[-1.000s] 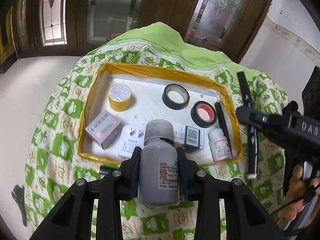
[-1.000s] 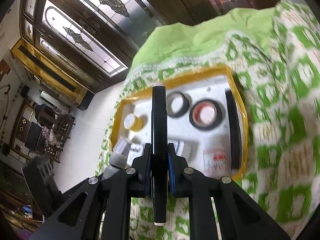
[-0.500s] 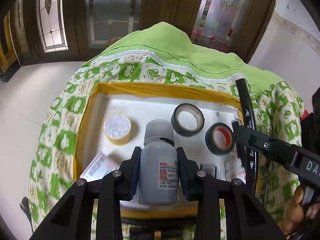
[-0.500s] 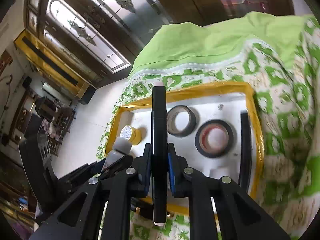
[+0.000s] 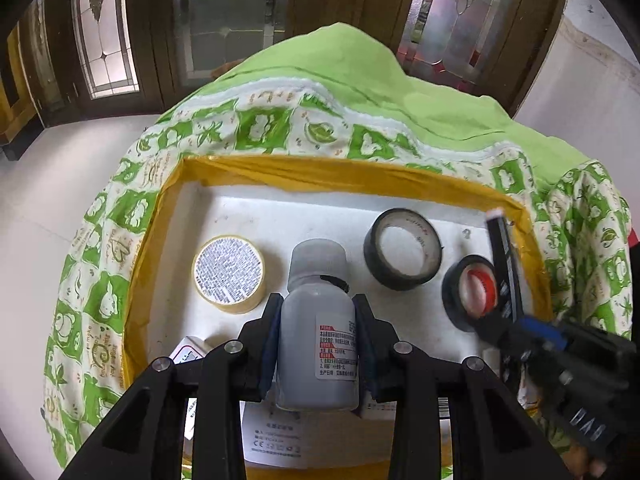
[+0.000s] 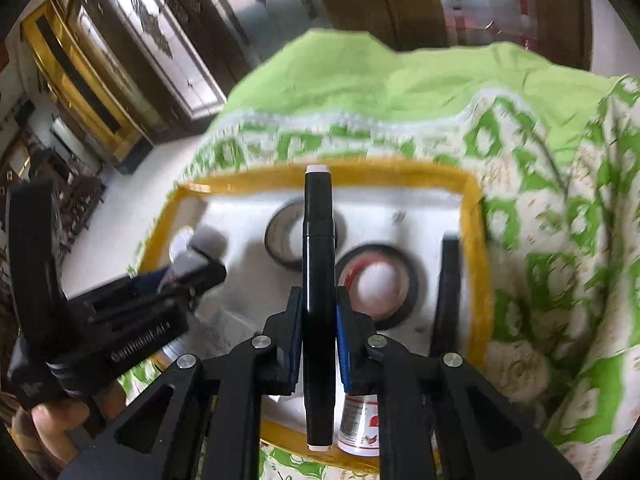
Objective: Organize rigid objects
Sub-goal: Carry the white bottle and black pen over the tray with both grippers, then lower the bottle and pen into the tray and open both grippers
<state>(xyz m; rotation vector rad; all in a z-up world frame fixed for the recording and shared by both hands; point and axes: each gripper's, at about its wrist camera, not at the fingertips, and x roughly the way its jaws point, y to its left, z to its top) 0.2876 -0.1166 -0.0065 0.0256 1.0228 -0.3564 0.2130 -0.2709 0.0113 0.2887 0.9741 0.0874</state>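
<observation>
**Q.** What do the two views show, taking the tray (image 5: pixel 352 178) as the reference?

**A.** The left gripper (image 5: pixel 318 332) is closed on a grey bottle (image 5: pixel 318 320), cap forward, held above the near middle of the tray. The right gripper (image 6: pixel 318 340) is clamped narrowly on a black marker (image 6: pixel 318 280), which runs lengthwise between the fingers and points toward the tray's far rim. In the left view the same marker (image 5: pixel 505 268) crosses above the red-cored tape roll (image 5: pixel 472 292) at the tray's right side.

**Q.** What already lies in the tray?

**A.** A yellow tape roll (image 5: pixel 229 274) at the left, a black tape roll (image 5: pixel 402 254) toward the far middle, a second black marker (image 6: pixel 448 292) along the right wall, a small white bottle (image 6: pixel 358 424) at the near right corner, and boxes and paper at the near edge, partly hidden.

**Q.** How is the step best done?

**A.** Judged as placement of both held items. The bottle probably suits the bare floor between the yellow and black rolls; lower it until it rests before releasing, since a round bottle laid on its side may roll. The marker likely belongs beside its twin on the right wall; align it parallel and clear the red-cored roll first. Keeping the two grippers apart avoids a collision.
</observation>
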